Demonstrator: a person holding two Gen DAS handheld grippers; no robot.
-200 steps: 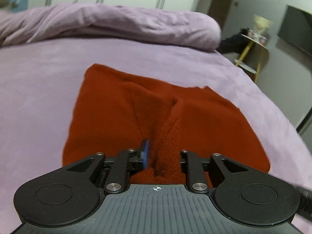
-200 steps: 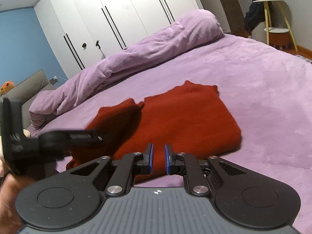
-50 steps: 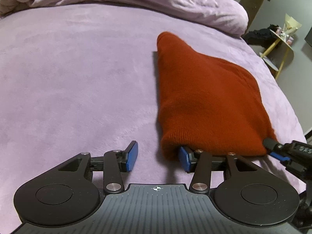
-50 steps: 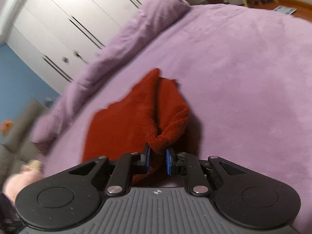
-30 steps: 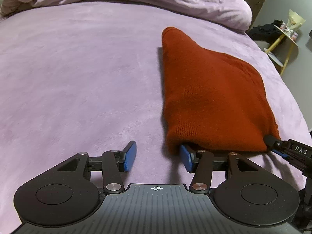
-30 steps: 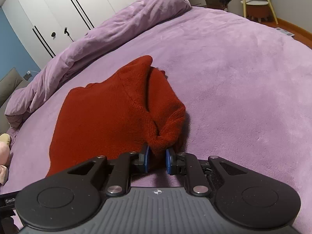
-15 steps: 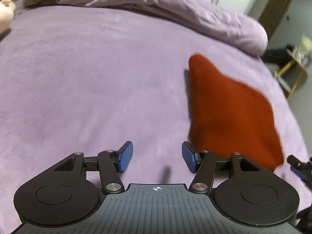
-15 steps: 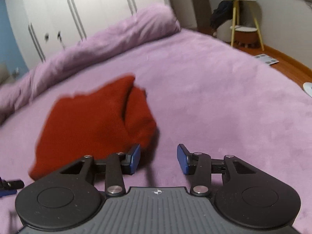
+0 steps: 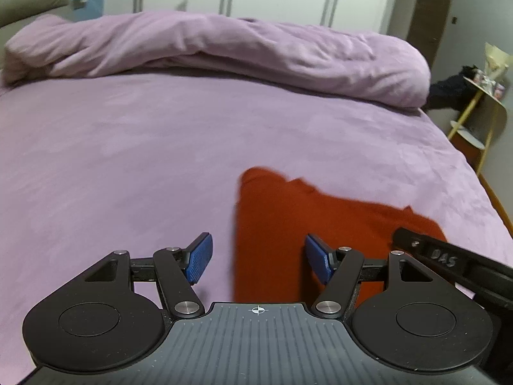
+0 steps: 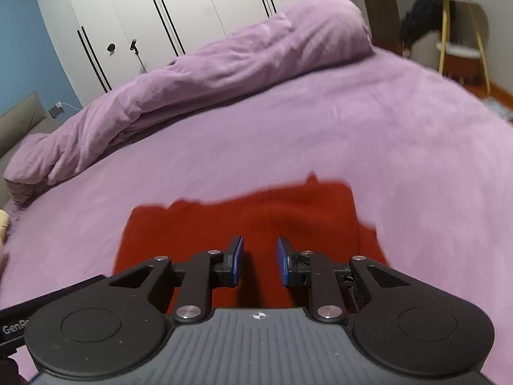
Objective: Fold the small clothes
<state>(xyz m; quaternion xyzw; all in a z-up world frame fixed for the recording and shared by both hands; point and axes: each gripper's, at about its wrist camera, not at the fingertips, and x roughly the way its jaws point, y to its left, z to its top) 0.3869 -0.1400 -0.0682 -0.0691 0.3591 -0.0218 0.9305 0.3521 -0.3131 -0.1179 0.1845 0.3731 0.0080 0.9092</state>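
We saw the right tool (image 10: 258, 261) with its jaws apart and nothing between them, having just been closing, over the folded red garment (image 10: 250, 221) on the purple bed (image 10: 384, 134). A rumpled duvet (image 10: 224, 64) lay toward eleven o'clock.

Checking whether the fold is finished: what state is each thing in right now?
Red garment: folded, lying flat on the bed, held by neither gripper.
Left gripper: open, jaws just widened, nothing pinched.
Right gripper: open, jaws just narrowed, nothing pinched.
Duvet: bunched along the bed's far side.
Wardrobe doors: closed.
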